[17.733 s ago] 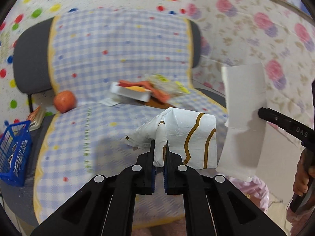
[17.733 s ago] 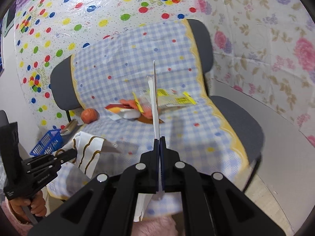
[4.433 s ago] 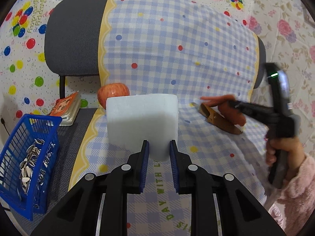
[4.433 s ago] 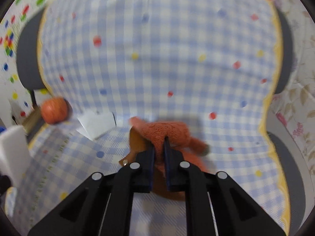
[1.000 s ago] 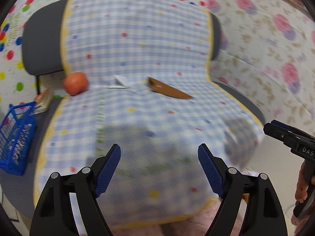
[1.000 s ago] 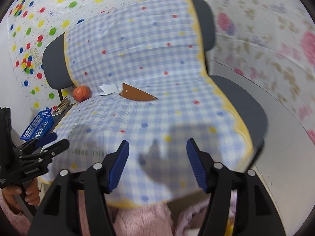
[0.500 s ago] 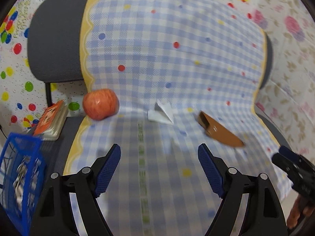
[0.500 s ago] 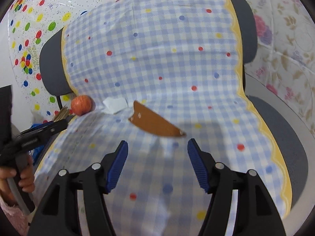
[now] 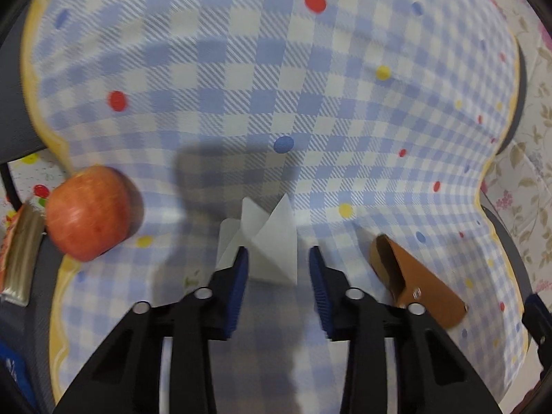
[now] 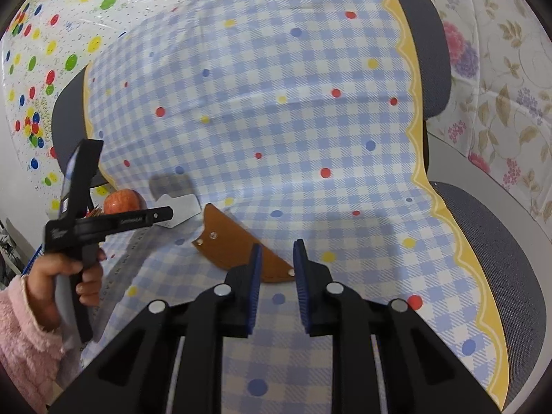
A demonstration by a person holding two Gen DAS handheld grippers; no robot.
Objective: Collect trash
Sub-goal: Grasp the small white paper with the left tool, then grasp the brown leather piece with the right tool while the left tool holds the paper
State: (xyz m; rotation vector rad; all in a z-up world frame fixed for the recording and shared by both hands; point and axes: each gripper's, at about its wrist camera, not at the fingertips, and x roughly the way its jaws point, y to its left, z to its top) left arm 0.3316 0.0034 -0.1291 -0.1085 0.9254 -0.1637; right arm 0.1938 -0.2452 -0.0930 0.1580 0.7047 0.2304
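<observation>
A folded white paper scrap [image 9: 269, 241] lies on the blue checked chair cover [image 9: 276, 86], where seat meets backrest. My left gripper [image 9: 276, 258] is open with its fingers on either side of the paper's near edge, not closed on it. In the right wrist view the paper [image 10: 183, 207] sits just past the left gripper's tip. A brown leather sheath [image 10: 238, 245] lies on the seat. My right gripper [image 10: 277, 252] is open and empty, its fingers at the sheath's right end. The sheath also shows in the left wrist view [image 9: 414, 276].
A red apple [image 9: 88, 212] rests at the seat's left edge, also in the right wrist view [image 10: 122, 200]. A small book [image 9: 20, 258] lies beside it on the grey chair [image 10: 483, 241]. Spotted and floral sheets hang behind.
Both grippers have moved in close to the seat. The left one now straddles the white paper, the right one has reached the sheath. Both jaws have narrowed but stay open.
</observation>
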